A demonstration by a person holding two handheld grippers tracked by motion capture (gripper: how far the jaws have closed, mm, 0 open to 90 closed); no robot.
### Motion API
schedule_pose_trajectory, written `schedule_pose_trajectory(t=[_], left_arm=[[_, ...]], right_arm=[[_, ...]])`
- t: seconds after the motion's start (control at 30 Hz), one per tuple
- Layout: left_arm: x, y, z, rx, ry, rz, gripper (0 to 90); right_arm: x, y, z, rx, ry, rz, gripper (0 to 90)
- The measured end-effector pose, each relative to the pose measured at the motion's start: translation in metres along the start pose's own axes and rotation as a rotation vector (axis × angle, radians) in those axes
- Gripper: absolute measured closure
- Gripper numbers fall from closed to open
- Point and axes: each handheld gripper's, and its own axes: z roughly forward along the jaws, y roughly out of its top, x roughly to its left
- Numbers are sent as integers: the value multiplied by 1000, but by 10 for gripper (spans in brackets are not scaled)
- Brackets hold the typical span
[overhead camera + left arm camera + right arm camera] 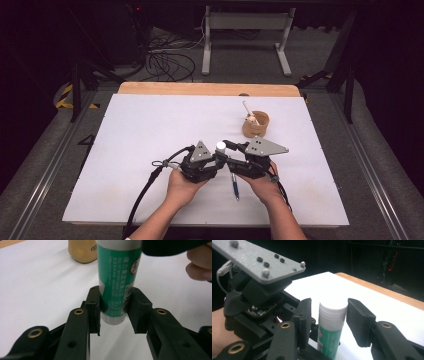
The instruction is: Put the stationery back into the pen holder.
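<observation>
A green glue stick with a white cap [220,146] stands upright above the middle of the white table [150,130]. My left gripper [218,159] is shut on its lower end; in the left gripper view both pads press the green body [116,277] of the stick, held in my left gripper [113,312]. My right gripper [225,147] reaches in from the right at cap height. In the right gripper view its jaws [328,317] stand on either side of the white cap [333,308], with a gap showing on the left side.
A brown cup [256,125] with a white stick in it stands at the back right, also seen as the cup [82,251] behind the glue stick. A blue pen [234,186] lies on the table under the right hand. Cables and a table frame lie beyond the far edge.
</observation>
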Motion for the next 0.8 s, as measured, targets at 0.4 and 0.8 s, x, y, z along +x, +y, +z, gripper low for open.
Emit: schedule_pose_trajectory(t=[0.4, 0.8], left_arm=[[-4, 0, 0, 5, 3, 37, 655], [1, -1, -4, 1, -4, 26, 589]], right_arm=[[-1, -1, 2, 15, 6, 11, 639], [0, -1, 0, -9, -32, 6, 657]])
